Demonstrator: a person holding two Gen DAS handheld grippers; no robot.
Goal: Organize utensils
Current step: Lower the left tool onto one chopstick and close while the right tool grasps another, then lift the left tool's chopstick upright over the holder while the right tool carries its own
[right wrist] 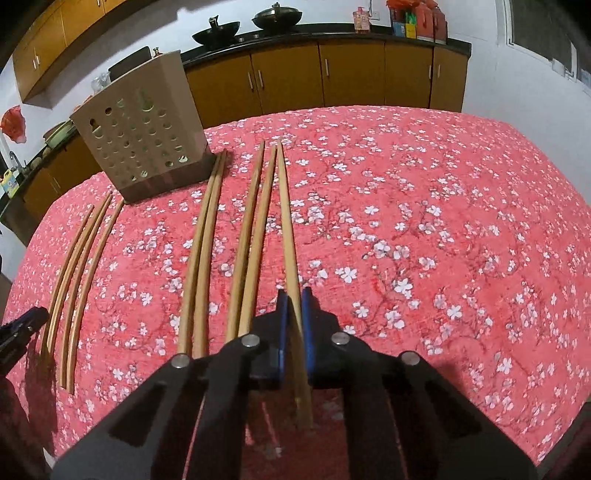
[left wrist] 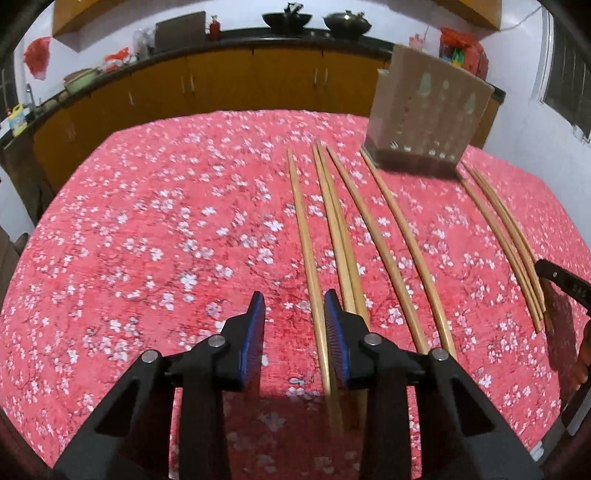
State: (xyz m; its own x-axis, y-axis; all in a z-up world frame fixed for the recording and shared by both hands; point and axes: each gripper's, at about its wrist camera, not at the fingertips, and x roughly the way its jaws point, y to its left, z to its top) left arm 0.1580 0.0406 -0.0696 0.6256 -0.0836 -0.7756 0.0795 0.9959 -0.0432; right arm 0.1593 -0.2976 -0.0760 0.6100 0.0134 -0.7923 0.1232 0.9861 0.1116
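My right claw is closed tight on the near end of one wooden chopstick, the blue pads pinching it from both sides while its length runs away from me across the red flowered tablecloth toward the far edge of the table. My left claw stands partly open above the cloth; the leftmost chopstick of the row passes between its pads, close to the right one, and I cannot tell that either pad presses on it, so I count nothing as held there. The other chopsticks lie side by side, roughly parallel, pointing from the near edge to the far edge, some touching in pairs. The perforated utensil holder stands upright near the far edge of the table, just beyond the tips of several chopsticks. Behind the table runs a counter with orange cabinets and two dark woks on top.
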